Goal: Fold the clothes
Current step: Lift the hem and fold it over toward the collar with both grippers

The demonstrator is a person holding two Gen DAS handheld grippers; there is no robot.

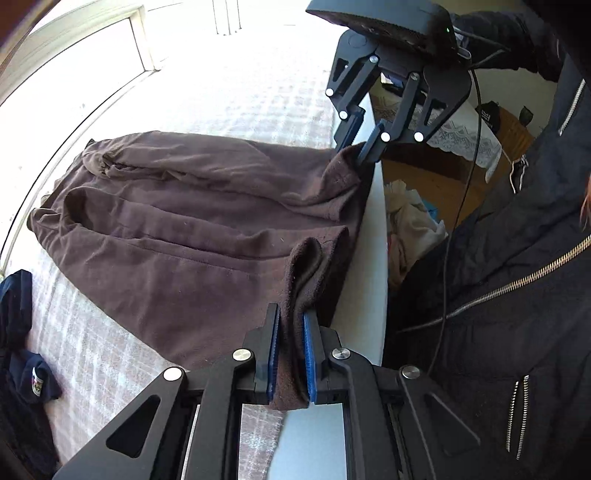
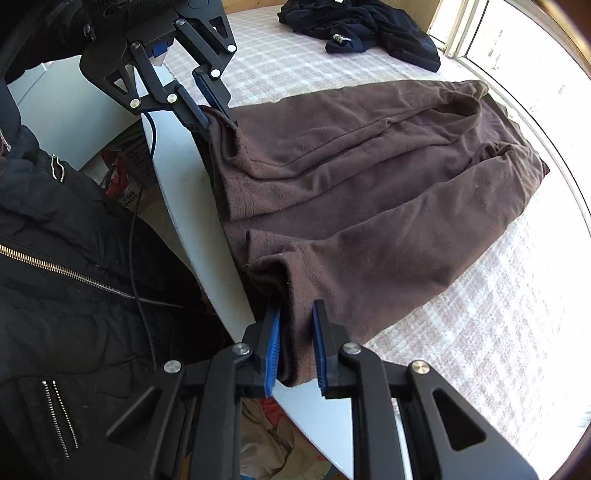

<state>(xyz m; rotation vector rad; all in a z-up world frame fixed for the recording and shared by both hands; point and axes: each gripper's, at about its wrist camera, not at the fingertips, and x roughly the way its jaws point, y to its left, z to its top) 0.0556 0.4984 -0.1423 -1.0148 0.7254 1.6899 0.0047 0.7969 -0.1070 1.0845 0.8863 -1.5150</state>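
A brown fleece garment lies spread on a pale checked cover, with its two hemmed ends at the near edge. In the left wrist view my left gripper is shut on one hemmed corner, a fold of cloth pinched between the blue pads. My right gripper grips the other corner farther along the edge. The right wrist view shows the same: the right gripper clamps bunched brown cloth, and the left gripper holds the far corner slightly lifted.
A white board edge runs along the near side of the surface. Dark navy clothes lie heaped at one end. A person in a black zipped jacket stands close. Laundry sits below the edge.
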